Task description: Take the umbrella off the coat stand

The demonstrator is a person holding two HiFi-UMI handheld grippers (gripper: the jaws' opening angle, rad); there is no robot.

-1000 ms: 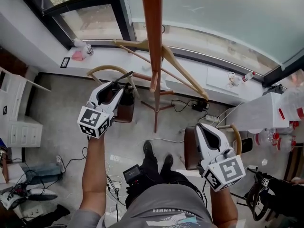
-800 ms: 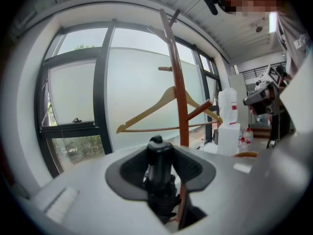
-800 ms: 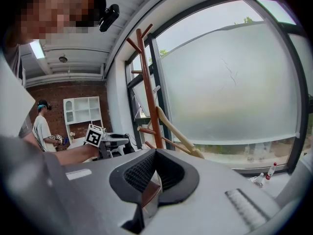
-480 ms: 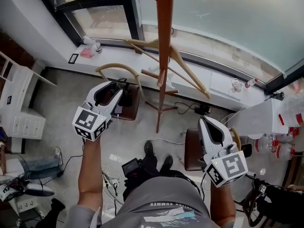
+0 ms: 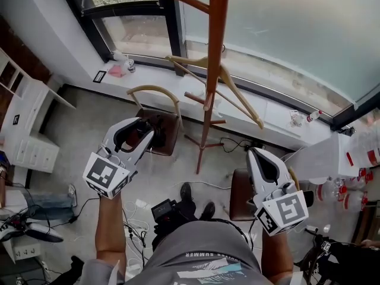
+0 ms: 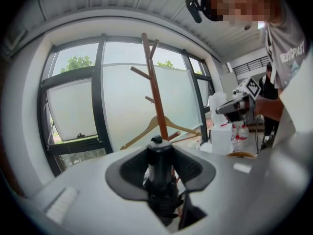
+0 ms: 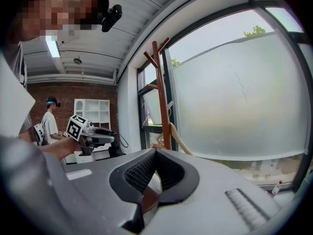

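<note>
While we held both tools raised, our left gripper (image 5: pixel 147 133) was clamped on the black umbrella (image 6: pixel 159 173), which sat between its pads to the left of the coat stand (image 5: pixel 211 88), apart from its post. Our right gripper (image 5: pixel 256 154) had its jaws pressed together on nothing.

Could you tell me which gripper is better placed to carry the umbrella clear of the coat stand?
Left. The left gripper clamps the black umbrella between its jaws; the right gripper is shut on nothing, on the coat stand's other side.
</note>
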